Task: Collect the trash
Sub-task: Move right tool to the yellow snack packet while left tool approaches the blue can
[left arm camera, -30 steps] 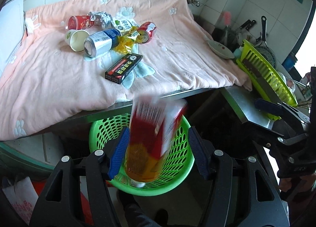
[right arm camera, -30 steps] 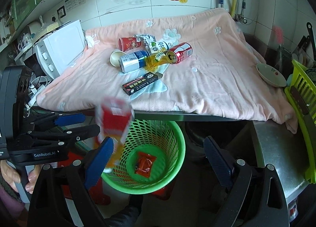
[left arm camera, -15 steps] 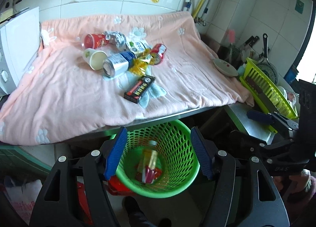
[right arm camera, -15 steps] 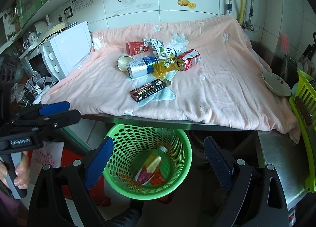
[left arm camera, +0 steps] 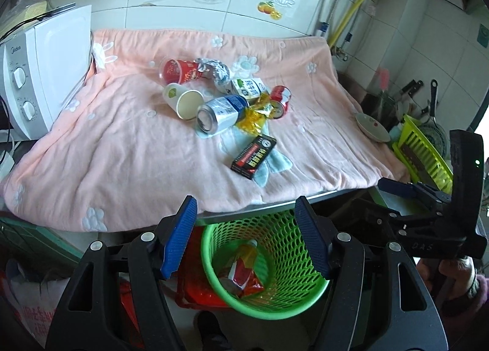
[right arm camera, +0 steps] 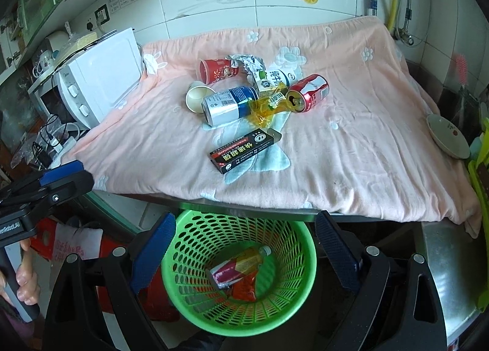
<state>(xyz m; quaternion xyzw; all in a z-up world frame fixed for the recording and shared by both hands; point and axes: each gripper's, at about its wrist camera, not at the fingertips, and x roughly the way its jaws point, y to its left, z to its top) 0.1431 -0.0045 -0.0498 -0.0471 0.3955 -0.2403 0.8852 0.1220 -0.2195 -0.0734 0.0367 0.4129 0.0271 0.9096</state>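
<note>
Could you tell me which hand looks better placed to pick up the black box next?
Probably the right gripper: its jaws are open and empty, and the black box lies almost straight ahead of it. From the left gripper, also empty, the box sits slightly off to the right.

Green basket, pink floral blanket (blue patch), black box

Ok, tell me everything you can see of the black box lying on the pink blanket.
The black box is a long, flat, rectangular carton, cardboard by the look of it, black with a red band and yellow and white lettering. It lies flat on the pink blanket, partly over a pale blue patch of the print, set diagonally to the table's front edge. The end flap nearest the yellow wrapper stands open. It lies apart from the pile of cans and cups, nearest the basket side. Nothing grips it.
</note>
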